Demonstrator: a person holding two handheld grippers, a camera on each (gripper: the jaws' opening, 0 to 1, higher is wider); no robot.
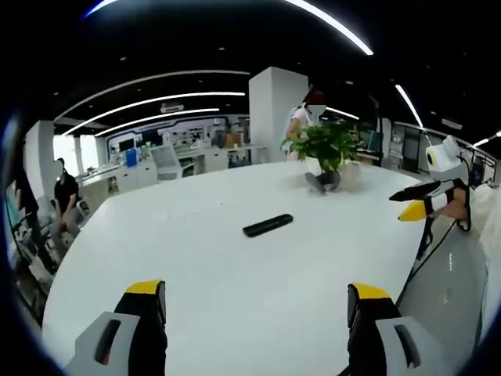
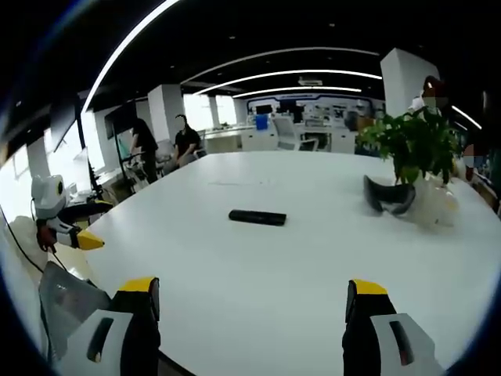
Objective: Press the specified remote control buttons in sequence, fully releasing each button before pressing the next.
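Observation:
A slim black remote control [image 1: 268,225] lies flat near the middle of the white table [image 1: 180,211]. In the right gripper view the remote [image 2: 257,217] lies crosswise on the table [image 2: 313,176]. My left gripper [image 1: 256,291] is open, its yellow-tipped jaws wide apart above the near table edge, well short of the remote. My right gripper [image 2: 252,294] is open too, with nothing between its jaws, and it also hangs back from the remote. In the left gripper view the right gripper [image 1: 412,201] is off the table's right edge. The left gripper [image 2: 78,233] sits at the right gripper view's left side.
A potted green plant [image 1: 329,145] [image 2: 411,145] stands at the far side of the table, with a dark curved object [image 1: 322,182] [image 2: 389,196] at its foot. A person [image 1: 307,117] stands behind the plant. Others [image 2: 186,141] sit at desks beyond.

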